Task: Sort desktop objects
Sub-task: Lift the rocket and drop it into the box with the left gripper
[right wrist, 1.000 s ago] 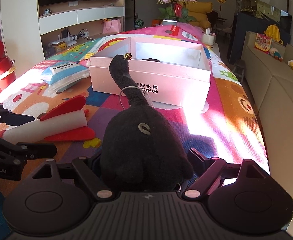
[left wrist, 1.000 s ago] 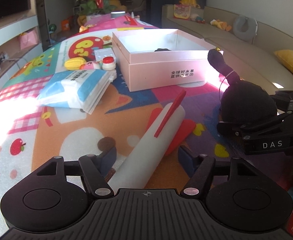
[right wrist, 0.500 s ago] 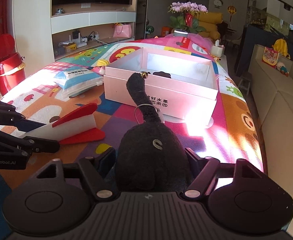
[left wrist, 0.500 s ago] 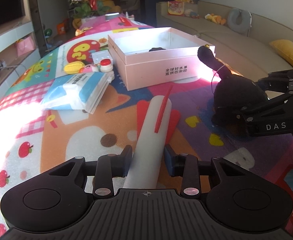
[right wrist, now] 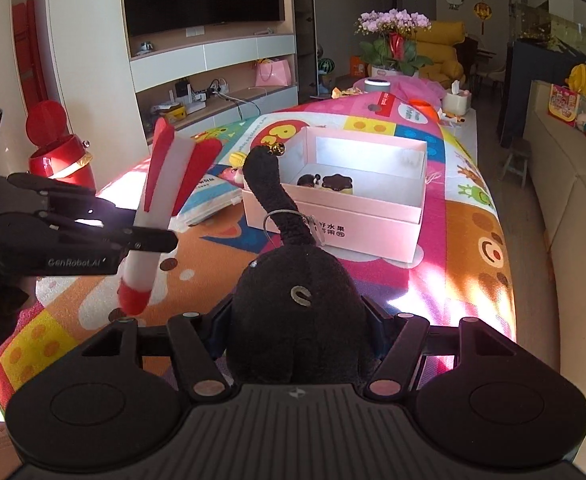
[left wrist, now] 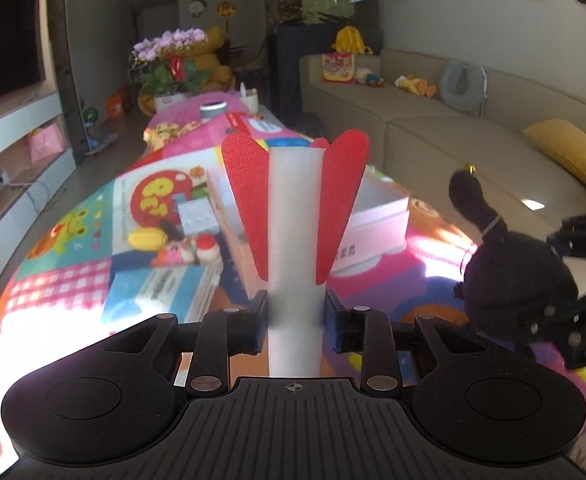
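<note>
My left tongs clamp a white foam rocket with red fins; my right tongs grip a black plush toy. Both hang above the colourful worktop, near the pink box.

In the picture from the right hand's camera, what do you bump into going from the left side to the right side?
Left tool → white foam rocket with red fins → black plush toy → pink box → beige sofa.
</note>
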`<control>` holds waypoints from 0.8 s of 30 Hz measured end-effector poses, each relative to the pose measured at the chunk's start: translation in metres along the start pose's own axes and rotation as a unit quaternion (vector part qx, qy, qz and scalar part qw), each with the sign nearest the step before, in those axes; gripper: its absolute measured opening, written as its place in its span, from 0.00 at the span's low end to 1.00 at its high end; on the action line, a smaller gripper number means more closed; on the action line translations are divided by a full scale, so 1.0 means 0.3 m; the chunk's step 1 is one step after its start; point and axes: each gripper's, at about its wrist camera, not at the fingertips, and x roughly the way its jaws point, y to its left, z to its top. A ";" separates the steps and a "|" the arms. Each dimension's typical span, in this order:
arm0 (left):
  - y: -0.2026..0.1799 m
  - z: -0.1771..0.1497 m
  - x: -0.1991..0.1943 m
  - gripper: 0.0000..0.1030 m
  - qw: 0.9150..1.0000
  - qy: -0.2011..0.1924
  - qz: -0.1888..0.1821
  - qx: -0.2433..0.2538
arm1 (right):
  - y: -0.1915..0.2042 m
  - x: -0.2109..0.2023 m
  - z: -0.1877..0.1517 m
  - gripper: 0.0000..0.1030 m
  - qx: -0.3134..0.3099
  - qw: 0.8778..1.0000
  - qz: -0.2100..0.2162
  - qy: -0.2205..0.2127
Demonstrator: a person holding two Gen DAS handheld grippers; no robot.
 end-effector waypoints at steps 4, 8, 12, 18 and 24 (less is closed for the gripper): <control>-0.015 0.194 0.102 0.31 1.000 -0.022 -0.008 0.008 | -0.004 -0.019 -0.004 0.62 0.001 1.000 0.007 -0.017; 0.025 0.380 0.256 0.31 0.995 -0.016 -0.053 -0.081 | -0.031 -0.001 -0.015 0.62 0.016 1.000 0.003 -0.019; 0.208 0.402 0.469 0.35 0.954 0.047 -0.119 -0.271 | -0.066 0.021 -0.014 0.62 0.042 0.999 -0.002 -0.020; 0.309 0.282 0.476 0.60 0.955 0.046 -0.093 -0.278 | -0.085 0.058 -0.009 0.62 0.049 0.999 -0.012 -0.010; 0.325 0.137 0.362 0.77 0.965 0.027 -0.067 -0.254 | -0.058 0.079 0.014 0.62 0.039 0.999 -0.015 -0.007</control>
